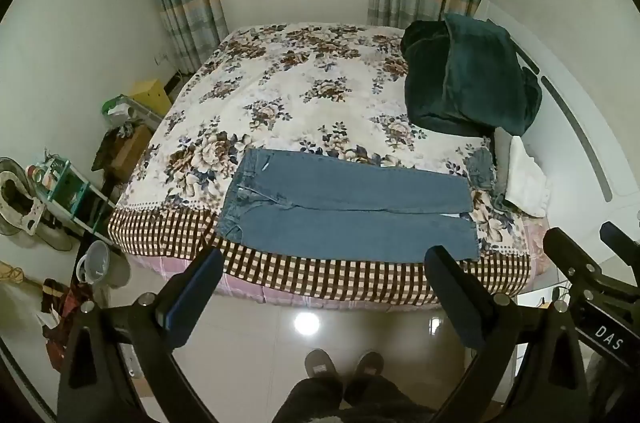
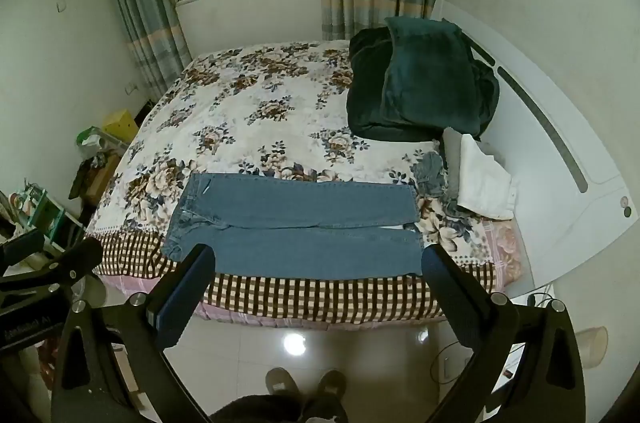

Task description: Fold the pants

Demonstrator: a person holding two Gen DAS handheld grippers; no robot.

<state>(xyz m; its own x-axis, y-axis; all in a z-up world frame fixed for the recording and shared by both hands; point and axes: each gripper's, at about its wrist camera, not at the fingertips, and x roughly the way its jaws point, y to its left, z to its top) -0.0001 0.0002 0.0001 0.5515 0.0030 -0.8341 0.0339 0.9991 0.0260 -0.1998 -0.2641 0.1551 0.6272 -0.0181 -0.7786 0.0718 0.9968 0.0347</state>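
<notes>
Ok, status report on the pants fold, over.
Left hand-held gripper and right hand-held gripper open, empty. Jeans flat, unfolded on bed. Nothing in the way.

Left wrist view: sits behind left gripper (image 1: pixel 324 263), looks forward and steeply down between its wide-spread fingers, from above floor, well back from bed (image 1: pixel 320 283).
Right wrist view: same stance behind right gripper (image 2: pixel 316 259), set just to the right.
Shared: jeans (image 1: pixel 348 211) beyond fingertips, floral bedcover, dark green blanket (image 2: pixel 424 83), window, curtains, person's feet below tongs.
</notes>
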